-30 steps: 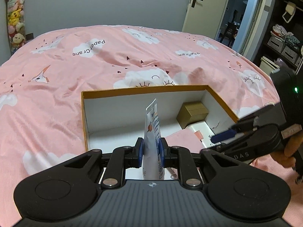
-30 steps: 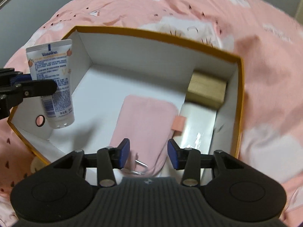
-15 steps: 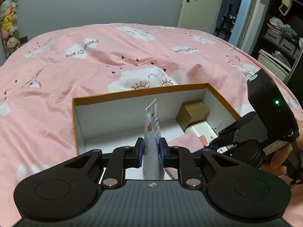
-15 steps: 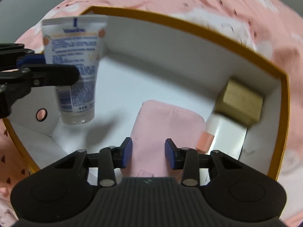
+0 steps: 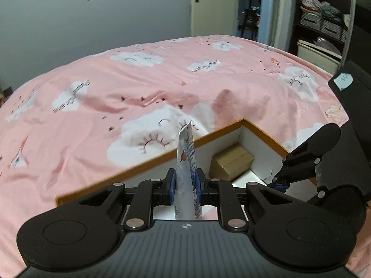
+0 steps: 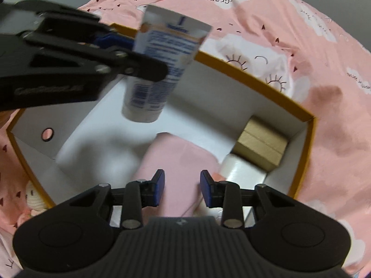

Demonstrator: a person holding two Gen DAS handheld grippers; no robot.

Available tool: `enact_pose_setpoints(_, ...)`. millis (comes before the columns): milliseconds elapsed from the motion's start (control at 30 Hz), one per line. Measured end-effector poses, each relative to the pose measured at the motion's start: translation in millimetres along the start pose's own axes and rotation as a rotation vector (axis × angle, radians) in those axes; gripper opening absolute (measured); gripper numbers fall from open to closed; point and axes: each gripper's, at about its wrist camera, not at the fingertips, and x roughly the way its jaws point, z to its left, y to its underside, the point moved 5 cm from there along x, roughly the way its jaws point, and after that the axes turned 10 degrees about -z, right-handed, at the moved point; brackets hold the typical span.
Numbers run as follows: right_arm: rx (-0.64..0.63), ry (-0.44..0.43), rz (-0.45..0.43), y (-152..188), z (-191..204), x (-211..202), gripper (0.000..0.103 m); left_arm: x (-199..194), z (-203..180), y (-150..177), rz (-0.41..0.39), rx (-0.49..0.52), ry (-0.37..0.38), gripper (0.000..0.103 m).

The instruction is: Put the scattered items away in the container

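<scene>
My left gripper point(image 5: 184, 186) is shut on a white Vaseline tube point(image 5: 186, 169), held upright, cap down, over the open orange-rimmed white box point(image 5: 259, 131). In the right wrist view the tube point(image 6: 162, 67) hangs above the box's point(image 6: 255, 76) left part, pinched by the left gripper point(image 6: 129, 53). My right gripper point(image 6: 182, 191) is open and empty above a pink pouch point(image 6: 176, 159) inside the box; it also shows in the left wrist view point(image 5: 280, 184).
The box holds a brown cardboard box point(image 6: 260, 144) point(image 5: 231, 162) in its far right corner and a white packet point(image 6: 241, 170) beside it. The box rests on a pink cloud-print bedspread point(image 5: 139, 88). A small cream toy point(image 6: 34, 199) lies outside the box's left edge.
The left gripper with the tube has shifted right and higher over the box. The right gripper has drawn closer to the tube, staying open.
</scene>
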Motion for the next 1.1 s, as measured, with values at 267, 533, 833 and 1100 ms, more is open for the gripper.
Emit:
enact_pose_setpoints(267, -0.016, 0.036, 0.005, -0.1, -19.8, 10.8, 0.037, 40.3, -19.5, 4.7, 0.024, 0.087, 0.08, 0.02)
enact_pose_setpoints(533, -0.007, 0.024, -0.009, 2.8, -27.9, 11.0, 0.037, 63.4, -26.4, 12.5, 0.027, 0.085, 0.16, 0.02)
enact_pose_setpoints(833, -0.012, 0.005, -0.025, 6.1, -25.2, 2.2, 0.037, 67.9, -19.1, 27.0, 0.113, 0.103, 0.153, 0.02)
enact_pose_setpoints(1100, -0.003, 0.026, -0.031, 8.2, -27.6, -3.7, 0.043, 66.5, -14.6, 31.5, 0.209, 0.105, 0.107, 0.027)
